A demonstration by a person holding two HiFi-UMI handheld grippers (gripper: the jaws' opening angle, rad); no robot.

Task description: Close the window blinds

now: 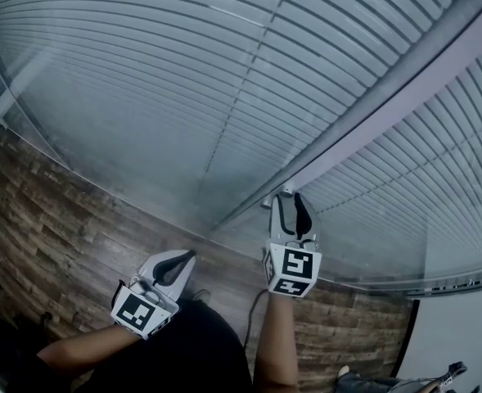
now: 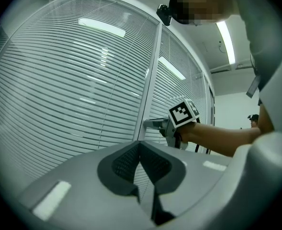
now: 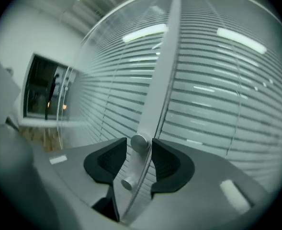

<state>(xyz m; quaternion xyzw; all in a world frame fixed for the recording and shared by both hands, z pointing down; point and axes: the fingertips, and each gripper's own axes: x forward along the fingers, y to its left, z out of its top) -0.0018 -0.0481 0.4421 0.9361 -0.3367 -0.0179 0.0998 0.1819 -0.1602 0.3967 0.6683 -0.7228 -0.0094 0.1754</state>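
Head view, near to far.

- Left gripper (image 1: pixel 188 256): held low, short of the glass and left of the frame post. In its own view the jaws are clenched together with nothing between them.
- Right gripper (image 1: pixel 288 196): raised to the frame post (image 1: pixel 388 97), tips at the post. In the right gripper view the jaws are drawn in on a round metal knob (image 3: pixel 140 142) mounted on the post, one pad on each side. A smaller stud (image 3: pixel 127 182) sits just below the knob.
- Window blinds (image 1: pixel 183 80): horizontal slats behind the glass panes, on both sides of the post, directly beyond both grippers.
- Wood-plank floor (image 1: pixel 52 236): runs along the foot of the glass.
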